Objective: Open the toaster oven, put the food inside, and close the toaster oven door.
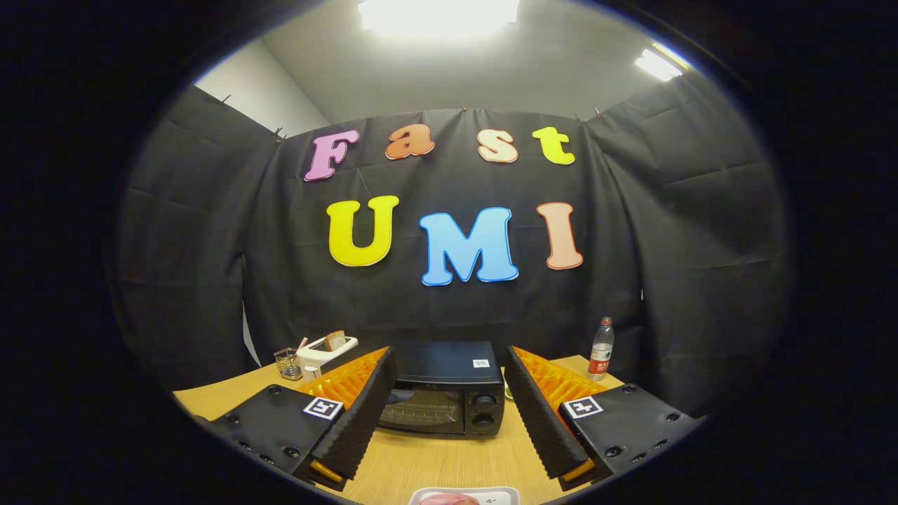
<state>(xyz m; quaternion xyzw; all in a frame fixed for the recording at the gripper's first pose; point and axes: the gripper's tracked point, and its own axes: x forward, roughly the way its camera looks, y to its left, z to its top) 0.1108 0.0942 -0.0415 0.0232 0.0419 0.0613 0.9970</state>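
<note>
Black toaster oven point(442, 393), tan wood-grain table point(435, 463)

Bare table point(449, 459) lies open up to the shut toaster oven point(443, 387) (bottle point(600, 349) stands aside).

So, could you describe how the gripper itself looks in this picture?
The gripper has two wide, wedge-shaped fingers with ribbed inner faces. Each sits on a flat black plate with screws and a square black-and-white marker. No cables are visible.

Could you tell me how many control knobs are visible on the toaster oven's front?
2: upper knob and lower knob, stacked on the toaster oven, beyond the open gripper.
</note>
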